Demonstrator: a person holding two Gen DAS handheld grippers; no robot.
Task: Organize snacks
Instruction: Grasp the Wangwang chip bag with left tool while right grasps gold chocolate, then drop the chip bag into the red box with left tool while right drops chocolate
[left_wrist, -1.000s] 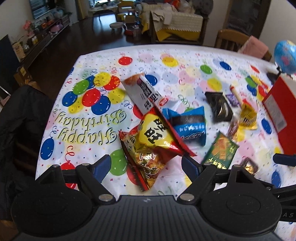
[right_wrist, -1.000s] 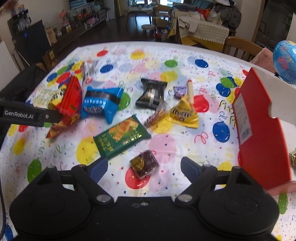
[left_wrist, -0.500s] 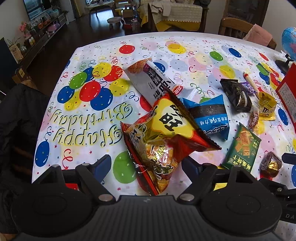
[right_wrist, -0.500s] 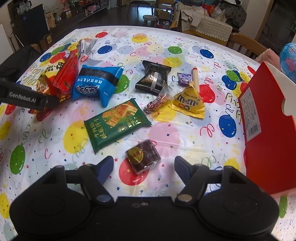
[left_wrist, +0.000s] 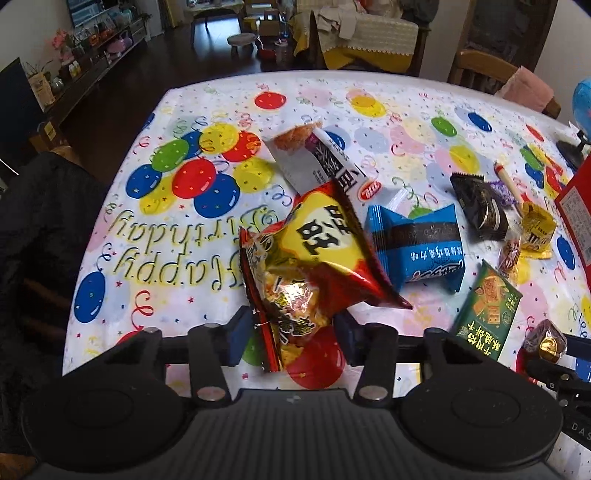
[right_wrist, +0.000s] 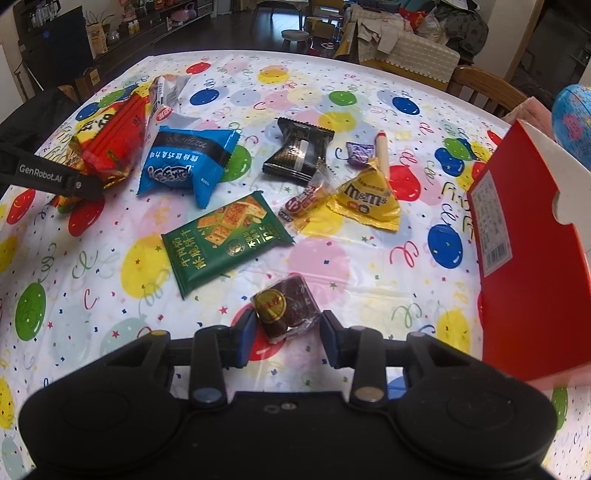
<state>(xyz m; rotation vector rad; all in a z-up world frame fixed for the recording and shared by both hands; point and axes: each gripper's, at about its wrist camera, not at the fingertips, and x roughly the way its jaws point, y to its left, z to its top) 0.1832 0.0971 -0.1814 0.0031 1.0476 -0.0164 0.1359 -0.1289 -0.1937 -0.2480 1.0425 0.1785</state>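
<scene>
Sitting between the left gripper's (left_wrist: 290, 334) fingers is the red chip bag (left_wrist: 314, 266); they look narrow and seem to touch its bottom end, likely to pick it up. I cannot tell if they squeeze it yet. The bag rests on the table (left_wrist: 406, 122), leaning on a white bag (left_wrist: 321, 166) and touching a blue bag (left_wrist: 417, 243). The right gripper (right_wrist: 288, 338) has its fingers narrow around a small brown candy (right_wrist: 286, 306), just beside it. A red box (right_wrist: 535, 258) stands near, maybe where snacks go.
</scene>
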